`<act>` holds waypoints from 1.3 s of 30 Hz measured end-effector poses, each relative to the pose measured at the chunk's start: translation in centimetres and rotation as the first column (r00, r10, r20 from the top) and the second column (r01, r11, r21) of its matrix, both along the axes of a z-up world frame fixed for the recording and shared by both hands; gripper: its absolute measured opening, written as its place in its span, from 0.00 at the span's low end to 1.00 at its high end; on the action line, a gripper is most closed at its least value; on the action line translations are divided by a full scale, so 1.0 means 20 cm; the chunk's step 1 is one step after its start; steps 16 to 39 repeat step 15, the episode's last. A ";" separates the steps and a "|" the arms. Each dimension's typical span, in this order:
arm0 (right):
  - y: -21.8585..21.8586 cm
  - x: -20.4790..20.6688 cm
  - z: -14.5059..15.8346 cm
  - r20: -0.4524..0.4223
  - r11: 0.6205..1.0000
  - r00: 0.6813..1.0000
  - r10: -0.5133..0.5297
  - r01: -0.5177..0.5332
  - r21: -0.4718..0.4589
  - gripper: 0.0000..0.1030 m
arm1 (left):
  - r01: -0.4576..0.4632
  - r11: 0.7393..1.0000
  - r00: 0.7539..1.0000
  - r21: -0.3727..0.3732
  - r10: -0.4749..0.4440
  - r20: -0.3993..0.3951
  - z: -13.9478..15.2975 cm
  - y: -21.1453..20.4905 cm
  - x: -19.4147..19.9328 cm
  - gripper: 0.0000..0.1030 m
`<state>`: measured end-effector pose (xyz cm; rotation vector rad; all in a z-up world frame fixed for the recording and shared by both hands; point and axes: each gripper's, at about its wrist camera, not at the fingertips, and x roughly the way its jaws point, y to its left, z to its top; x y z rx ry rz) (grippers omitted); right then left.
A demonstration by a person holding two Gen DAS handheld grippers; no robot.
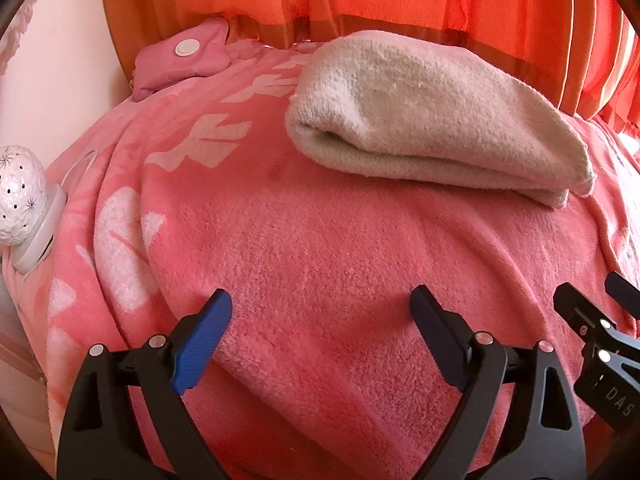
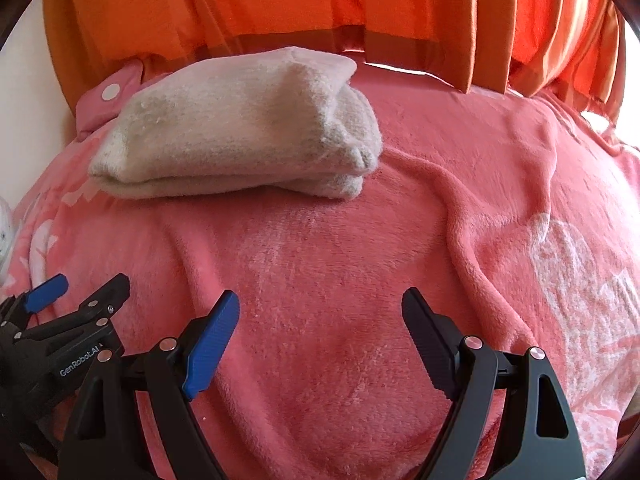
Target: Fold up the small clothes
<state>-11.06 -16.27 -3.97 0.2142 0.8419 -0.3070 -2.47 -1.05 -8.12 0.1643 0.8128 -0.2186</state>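
folded sock (image 1: 432, 120) on pink blanket (image 1: 320, 260), well ahead of left tool (image 1: 320, 312), right tool (image 2: 320, 312); both released.

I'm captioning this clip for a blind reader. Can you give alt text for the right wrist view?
A folded cream sock lies on a pink fleece blanket, orange curtains behind. The open right gripper hovers empty in front; the left gripper shows at lower left.
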 end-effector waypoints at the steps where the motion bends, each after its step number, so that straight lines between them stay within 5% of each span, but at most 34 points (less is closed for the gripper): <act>1: 0.00 0.00 0.00 0.000 1.000 1.000 0.005 -0.005 -0.007 0.78 | 0.000 1.000 1.000 0.006 0.000 0.006 0.00 0.00 0.00 0.86; 39: 0.05 0.00 -0.01 -0.007 0.999 1.000 0.031 -0.031 -0.042 0.78 | 0.029 1.000 1.000 0.008 -0.029 0.010 0.00 -0.04 -0.02 0.88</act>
